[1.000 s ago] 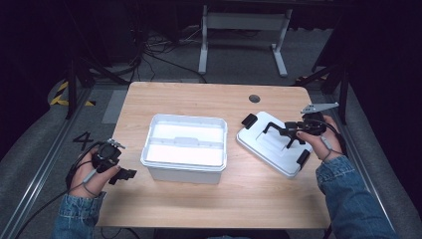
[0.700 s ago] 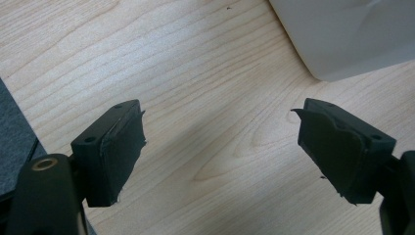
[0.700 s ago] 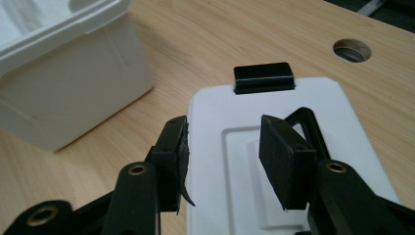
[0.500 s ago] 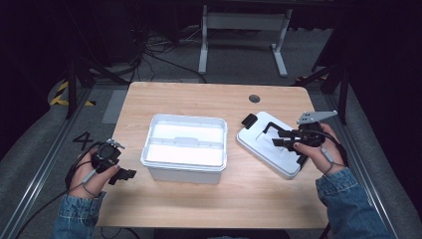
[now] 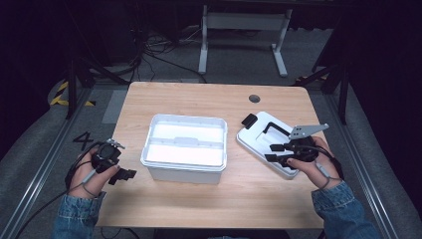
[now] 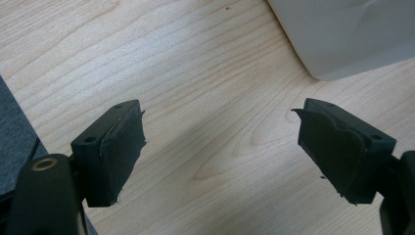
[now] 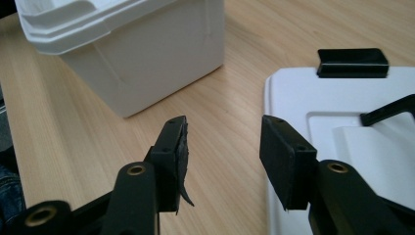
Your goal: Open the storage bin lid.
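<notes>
- My right gripper [image 5: 276, 152], fingers wide and just opening further, holds nothing; the lid [image 5: 263, 142] lies flat beneath it.
- Left gripper [image 5: 124, 175] idles open, empty.
- Box [image 5: 185, 148] sits uncovered mid-counter [image 5: 199, 99]; closing remains.

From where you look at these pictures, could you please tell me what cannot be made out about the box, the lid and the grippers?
- High view: the box interior is washed out by glare, so contents cannot be told.
- High view: the right gripper and hand cover the near part of the lid.
- Right gripper view: the lid's handle is cut off by the right edge.
- Left gripper view: the box is cut off by the top edge.
</notes>
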`<state>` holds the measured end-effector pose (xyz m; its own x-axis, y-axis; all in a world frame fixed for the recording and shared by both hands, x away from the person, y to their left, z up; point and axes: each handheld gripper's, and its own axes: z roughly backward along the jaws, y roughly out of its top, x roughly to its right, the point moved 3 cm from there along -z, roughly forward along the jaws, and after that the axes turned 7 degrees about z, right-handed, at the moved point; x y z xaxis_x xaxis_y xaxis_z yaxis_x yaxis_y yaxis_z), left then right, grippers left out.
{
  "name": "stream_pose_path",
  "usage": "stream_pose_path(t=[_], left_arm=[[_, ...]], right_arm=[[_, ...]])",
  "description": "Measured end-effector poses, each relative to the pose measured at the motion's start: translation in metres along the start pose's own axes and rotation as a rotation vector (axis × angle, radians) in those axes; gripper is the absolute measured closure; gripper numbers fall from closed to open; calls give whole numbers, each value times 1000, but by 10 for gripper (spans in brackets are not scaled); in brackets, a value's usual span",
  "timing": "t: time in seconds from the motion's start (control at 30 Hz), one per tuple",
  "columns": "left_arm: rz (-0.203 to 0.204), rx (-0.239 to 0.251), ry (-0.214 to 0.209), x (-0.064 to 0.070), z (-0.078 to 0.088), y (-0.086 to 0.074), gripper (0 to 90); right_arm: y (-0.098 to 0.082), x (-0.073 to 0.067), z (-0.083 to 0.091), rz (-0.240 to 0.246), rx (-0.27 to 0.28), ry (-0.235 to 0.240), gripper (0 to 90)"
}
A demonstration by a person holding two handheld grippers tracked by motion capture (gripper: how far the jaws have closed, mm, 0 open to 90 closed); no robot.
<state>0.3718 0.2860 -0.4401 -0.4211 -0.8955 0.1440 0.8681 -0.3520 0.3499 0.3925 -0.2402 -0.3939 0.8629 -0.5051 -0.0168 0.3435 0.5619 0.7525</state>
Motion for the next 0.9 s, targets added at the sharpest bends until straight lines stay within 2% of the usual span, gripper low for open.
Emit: stream_pose_path(t=[0.13,0.23,0.4,0.5,0.6,0.9], left_arm=[[-6,-3,-1,0,0,1,182],[-7,-4,0,0,-1,1,182],[-10,-5,3,0,-2,1,182],[-6,-12,0,0,-4,1,181],[-11,-11,3,-1,-3,2,182],[-17,-7,6,-1,-4,2,182]], right_arm=[[-5,-9,-6,9,-16,19,542],[-9,-14,-9,-3,-5,30,538],[-15,-22,-16,1,-29,49,537],[-19,-23,-21,-3,-38,54,536],[-27,-25,-32,2,-69,58,529],[-37,-31,-52,21,-82,65,515]])
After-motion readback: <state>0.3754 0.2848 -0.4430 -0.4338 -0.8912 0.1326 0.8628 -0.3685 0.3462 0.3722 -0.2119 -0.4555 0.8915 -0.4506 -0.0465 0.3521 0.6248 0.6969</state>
